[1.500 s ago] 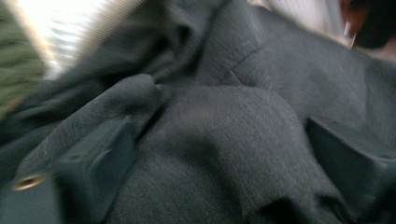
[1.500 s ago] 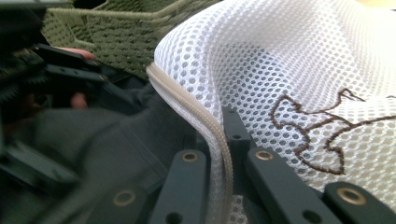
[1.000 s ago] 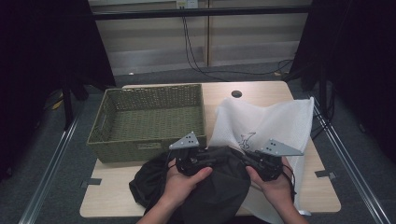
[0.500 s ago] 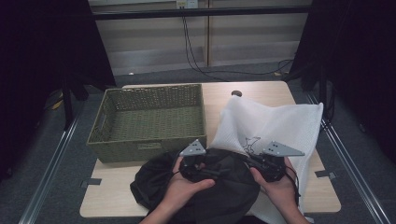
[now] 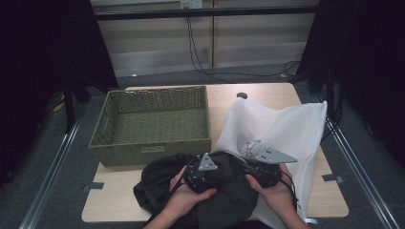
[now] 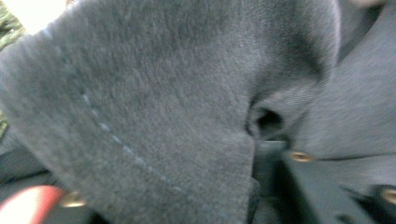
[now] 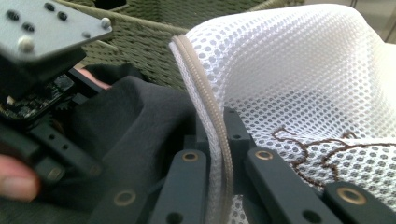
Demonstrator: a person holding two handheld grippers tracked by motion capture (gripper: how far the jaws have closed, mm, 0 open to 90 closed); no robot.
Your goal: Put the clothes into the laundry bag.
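Note:
A dark grey garment [image 5: 224, 205] lies bunched at the table's front edge, beside a white mesh bag [image 5: 286, 129]. My left gripper [image 5: 228, 172] points right into the garment. In the left gripper view the grey cloth [image 6: 163, 93] drapes over the jaws and hides most of them, and the gripper looks shut on a thick fold. My right gripper [image 7: 217, 121] is shut on the bag's beige corded rim [image 7: 205, 93], holding the mesh [image 7: 289, 70] up. In the high view the right gripper [image 5: 247, 166] sits at the bag's mouth, close to the left one.
An olive woven basket [image 5: 150, 148] stands at the back left, its front wall just behind the garment and the hands. The table's front edge [image 5: 110, 217] lies right under the forearms. A small dark round hole [image 5: 241, 95] marks the tabletop behind the bag.
The left gripper has moved right and nearer the person, carrying garment cloth toward the bag's mouth. The right gripper shifted slightly left, and the bag's top stands higher.

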